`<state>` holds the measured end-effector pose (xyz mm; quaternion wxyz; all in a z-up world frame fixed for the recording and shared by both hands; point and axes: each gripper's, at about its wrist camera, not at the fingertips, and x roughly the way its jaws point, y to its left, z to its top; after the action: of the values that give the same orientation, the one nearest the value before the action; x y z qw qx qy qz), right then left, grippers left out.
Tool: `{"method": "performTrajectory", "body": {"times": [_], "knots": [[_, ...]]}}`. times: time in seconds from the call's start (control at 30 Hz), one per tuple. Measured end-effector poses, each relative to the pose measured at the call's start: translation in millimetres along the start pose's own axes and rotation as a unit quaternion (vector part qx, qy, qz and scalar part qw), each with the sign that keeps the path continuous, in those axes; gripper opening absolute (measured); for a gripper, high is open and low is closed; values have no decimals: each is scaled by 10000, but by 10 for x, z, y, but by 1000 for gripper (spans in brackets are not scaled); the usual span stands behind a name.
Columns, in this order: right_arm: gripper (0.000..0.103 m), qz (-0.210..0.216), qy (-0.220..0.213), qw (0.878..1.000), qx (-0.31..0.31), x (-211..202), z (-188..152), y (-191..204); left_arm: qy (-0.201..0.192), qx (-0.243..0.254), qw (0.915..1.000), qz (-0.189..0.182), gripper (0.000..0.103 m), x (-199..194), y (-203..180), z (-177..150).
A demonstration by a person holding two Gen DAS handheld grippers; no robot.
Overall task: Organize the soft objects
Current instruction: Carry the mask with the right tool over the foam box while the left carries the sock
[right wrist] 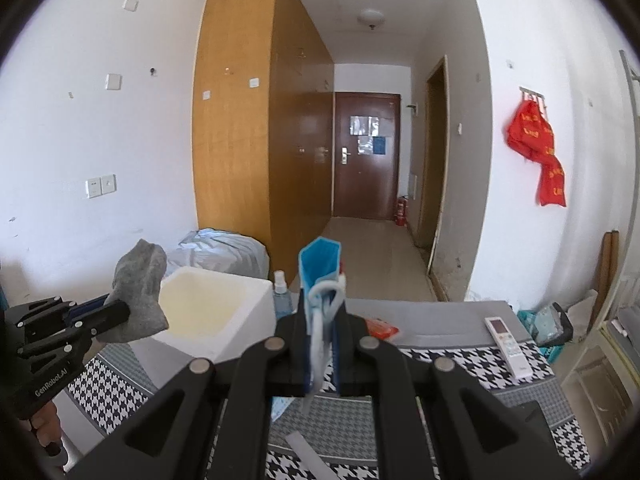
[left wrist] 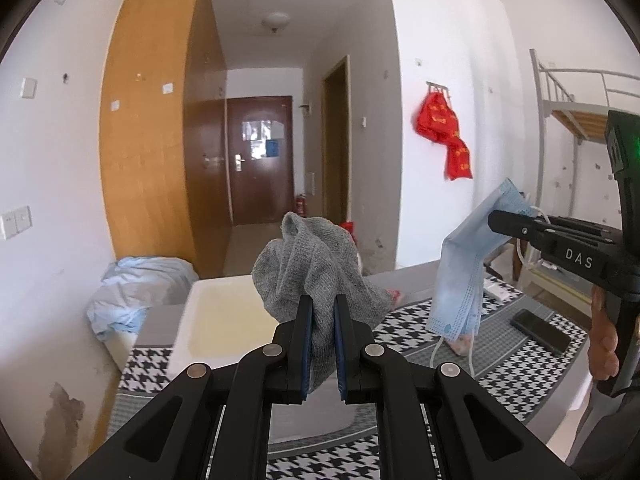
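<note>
My left gripper point(left wrist: 323, 304) is shut on a grey knitted sock point(left wrist: 316, 268), which bunches up above the fingertips; the same sock point(right wrist: 140, 292) shows at the left of the right wrist view, held by the left gripper point(right wrist: 116, 310). My right gripper point(right wrist: 322, 300) is shut on a light blue face mask point(right wrist: 320, 268) with white ear loops. From the left wrist view the mask point(left wrist: 464, 272) hangs down from the right gripper point(left wrist: 496, 220). Both are held above a table with a houndstooth cloth point(left wrist: 500, 344). A white foam box point(right wrist: 212, 308) stands open just beyond.
On the cloth lie a black phone point(left wrist: 540, 330), a white remote point(right wrist: 508, 344), a red packet point(right wrist: 380, 328) and a blue spray bottle point(right wrist: 281, 296). A bundle of pale bedding point(left wrist: 140, 292) sits behind the box. A wooden wardrobe point(right wrist: 248, 140) stands at the wall.
</note>
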<state>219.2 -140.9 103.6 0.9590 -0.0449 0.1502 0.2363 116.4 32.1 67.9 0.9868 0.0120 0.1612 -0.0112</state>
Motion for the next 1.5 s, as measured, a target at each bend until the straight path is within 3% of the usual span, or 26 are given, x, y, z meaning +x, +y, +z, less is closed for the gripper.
{"method": "performTrajectory", "body": {"times": [0.9, 1.5], "knots": [[10, 996, -84, 9943, -370, 360, 284, 563, -23, -321, 9921, 1208, 11, -285, 643, -80], [10, 1060, 381, 9916, -640, 851, 223, 915, 52, -518, 9864, 1560, 11, -363, 904, -223]]}}
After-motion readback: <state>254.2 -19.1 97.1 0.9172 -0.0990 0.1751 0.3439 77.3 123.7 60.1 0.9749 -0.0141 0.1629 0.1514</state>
